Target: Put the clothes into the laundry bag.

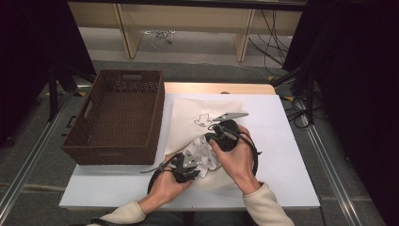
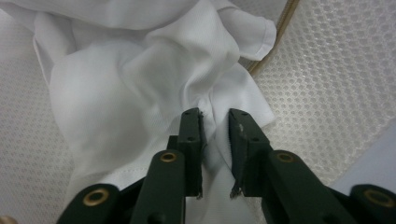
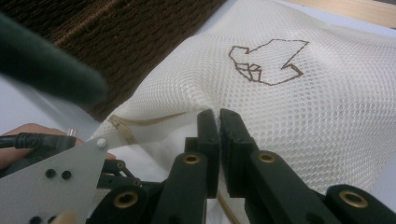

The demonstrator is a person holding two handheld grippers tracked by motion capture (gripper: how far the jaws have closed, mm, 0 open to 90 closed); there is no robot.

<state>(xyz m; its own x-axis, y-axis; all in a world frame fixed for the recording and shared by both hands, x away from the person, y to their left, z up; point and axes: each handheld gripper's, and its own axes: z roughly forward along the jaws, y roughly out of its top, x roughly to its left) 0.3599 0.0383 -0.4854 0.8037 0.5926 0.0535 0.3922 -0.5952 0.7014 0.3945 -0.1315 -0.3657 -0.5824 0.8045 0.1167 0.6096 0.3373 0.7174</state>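
Forearms in cream sleeves come in from the bottom of the high view, each hand holding a black two-jaw gripper over a white table (image 1: 282,155).

Largest on the table is a dark brown woven basket (image 1: 117,117), standing at the left with nothing to be seen inside it. Just beside it, to the right, lies a cream mesh laundry bag (image 1: 188,120), flat at its far end and bearing a small brown outline drawing (image 3: 268,60). Its open mouth, edged with a tan zip band (image 3: 140,122), faces the person.

At that mouth sits the white garment (image 2: 140,79) — a soft, crumpled bundle of smooth cloth with a stitched hem, resting on the mesh between the two hands.

The right gripper (image 3: 218,116) has its jaws pinched together on the upper layer of the bag at the rim. It seems to be lifting that layer so the mouth stays open.

The left gripper (image 2: 215,119) points into the bundle from the near side. Its jaws stand narrow, with a fold of the white cloth bunched between them; the pads look to be pressing on it. Judging by this, the garment is being pushed into the bag or drawn out of it — which one cannot be told from how things lie.
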